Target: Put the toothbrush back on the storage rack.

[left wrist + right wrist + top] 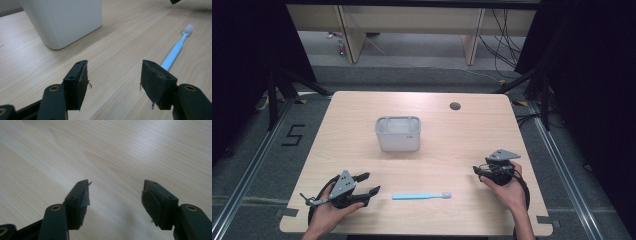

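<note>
pale wood table (362, 130) bears a slim light-blue toothbrush (421, 196), white-bristled, between both grippers' spread, empty fingers (77, 82).

Pale wood table (472, 130) on grey floor (257, 165); black curtains (242, 50) flank; wooden furniture (412, 20) behind.

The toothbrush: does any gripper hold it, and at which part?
No. The toothbrush lies free on the table; left gripper and right gripper are open, holding nothing.
</note>
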A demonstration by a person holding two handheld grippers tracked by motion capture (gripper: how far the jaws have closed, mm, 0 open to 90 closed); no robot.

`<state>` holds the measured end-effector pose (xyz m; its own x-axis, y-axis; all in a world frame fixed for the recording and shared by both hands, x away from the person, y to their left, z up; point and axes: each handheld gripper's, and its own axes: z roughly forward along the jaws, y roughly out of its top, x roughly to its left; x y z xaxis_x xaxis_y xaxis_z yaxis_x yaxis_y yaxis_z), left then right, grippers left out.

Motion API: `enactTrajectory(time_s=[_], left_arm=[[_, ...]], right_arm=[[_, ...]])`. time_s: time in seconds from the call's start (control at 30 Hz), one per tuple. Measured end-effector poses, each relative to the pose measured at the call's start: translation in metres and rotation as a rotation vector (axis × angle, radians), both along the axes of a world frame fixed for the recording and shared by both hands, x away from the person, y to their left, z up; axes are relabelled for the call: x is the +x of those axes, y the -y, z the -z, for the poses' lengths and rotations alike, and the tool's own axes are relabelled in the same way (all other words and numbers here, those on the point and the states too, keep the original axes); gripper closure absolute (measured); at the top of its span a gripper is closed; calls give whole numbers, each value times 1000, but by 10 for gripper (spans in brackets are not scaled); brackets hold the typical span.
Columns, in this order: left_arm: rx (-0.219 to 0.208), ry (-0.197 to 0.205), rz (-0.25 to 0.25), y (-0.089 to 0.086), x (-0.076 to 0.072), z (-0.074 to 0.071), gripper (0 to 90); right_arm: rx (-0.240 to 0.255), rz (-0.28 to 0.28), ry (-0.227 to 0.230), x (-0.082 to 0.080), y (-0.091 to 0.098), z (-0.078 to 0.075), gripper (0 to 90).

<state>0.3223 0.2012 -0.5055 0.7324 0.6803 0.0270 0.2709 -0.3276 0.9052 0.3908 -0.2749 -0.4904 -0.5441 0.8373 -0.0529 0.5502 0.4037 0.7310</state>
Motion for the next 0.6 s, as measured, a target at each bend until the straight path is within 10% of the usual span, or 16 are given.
enactTrajectory(time_s=[0.27, 0.6], left_arm=[[139, -100, 93, 22, 11, -26, 435], [424, -225, 326, 57, 23, -48, 441]], right_arm=[[-28, -3, -30, -1, 0, -3, 406], [-32, -13, -29, -1, -2, -6, 406]])
